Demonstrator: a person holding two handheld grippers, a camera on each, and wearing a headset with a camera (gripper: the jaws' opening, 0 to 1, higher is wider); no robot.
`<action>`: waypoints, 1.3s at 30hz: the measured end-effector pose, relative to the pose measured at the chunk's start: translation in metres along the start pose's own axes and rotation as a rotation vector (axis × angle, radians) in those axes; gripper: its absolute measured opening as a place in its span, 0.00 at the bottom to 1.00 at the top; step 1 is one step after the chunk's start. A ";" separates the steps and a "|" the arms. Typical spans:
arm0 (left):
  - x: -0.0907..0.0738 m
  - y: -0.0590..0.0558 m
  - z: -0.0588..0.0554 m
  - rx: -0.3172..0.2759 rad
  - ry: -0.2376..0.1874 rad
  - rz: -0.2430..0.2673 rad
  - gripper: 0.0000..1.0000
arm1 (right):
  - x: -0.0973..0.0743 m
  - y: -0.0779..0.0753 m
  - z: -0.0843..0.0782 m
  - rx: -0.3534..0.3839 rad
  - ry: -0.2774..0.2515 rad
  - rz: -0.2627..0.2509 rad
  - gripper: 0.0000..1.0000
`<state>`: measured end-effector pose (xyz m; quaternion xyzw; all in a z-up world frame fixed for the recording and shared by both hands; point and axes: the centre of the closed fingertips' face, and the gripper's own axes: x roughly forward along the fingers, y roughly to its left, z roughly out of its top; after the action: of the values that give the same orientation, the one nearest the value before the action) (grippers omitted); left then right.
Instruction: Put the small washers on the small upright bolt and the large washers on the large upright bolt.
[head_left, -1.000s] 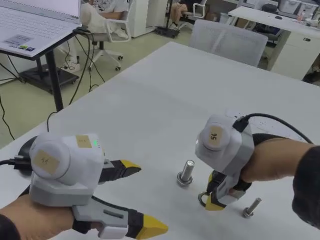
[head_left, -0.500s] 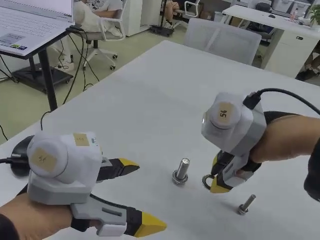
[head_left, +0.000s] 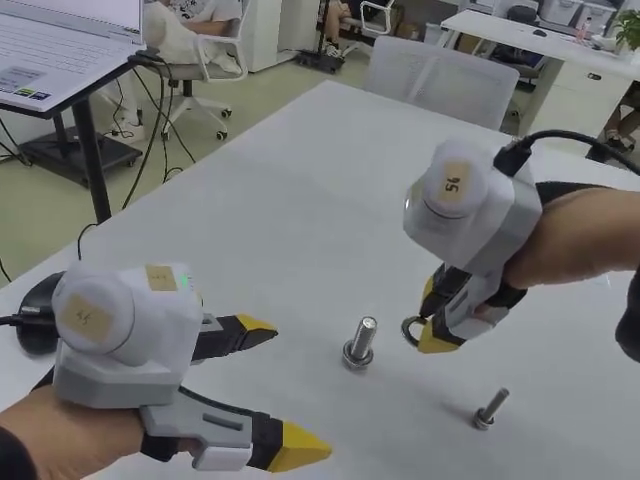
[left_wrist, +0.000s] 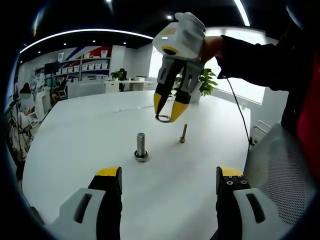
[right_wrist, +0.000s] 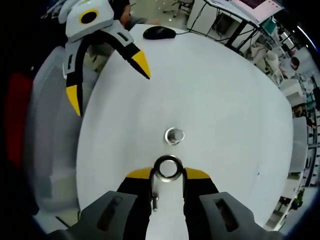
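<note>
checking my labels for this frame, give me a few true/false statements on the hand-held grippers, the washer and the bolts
1. The right hand-held gripper is shut on a washer. True.
2. That washer sits on the large bolt. False: it is held in the air, off to the bolt's side.
3. The left hand-held gripper is open and holds nothing. True.
4. The small bolt lies flat. False: it stands upright on the table.

A large upright bolt, ringed at its base by a washer, is borne by the white table. A small upright bolt is set nearby, and a black mouse at the edge.
</note>
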<state>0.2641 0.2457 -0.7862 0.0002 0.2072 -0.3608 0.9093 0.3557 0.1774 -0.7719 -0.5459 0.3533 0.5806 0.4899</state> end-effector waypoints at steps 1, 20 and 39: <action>0.000 0.000 0.000 -0.001 -0.001 0.001 0.77 | -0.002 -0.002 0.002 -0.003 -0.001 -0.003 0.24; -0.003 0.002 -0.004 -0.015 0.007 0.013 0.77 | 0.005 -0.020 0.033 -0.061 -0.023 0.006 0.24; -0.008 0.007 -0.010 -0.035 0.013 0.044 0.76 | 0.033 -0.023 0.034 -0.081 0.011 0.047 0.24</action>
<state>0.2599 0.2581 -0.7930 -0.0088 0.2195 -0.3371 0.9155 0.3705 0.2213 -0.7962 -0.5600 0.3447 0.6028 0.4519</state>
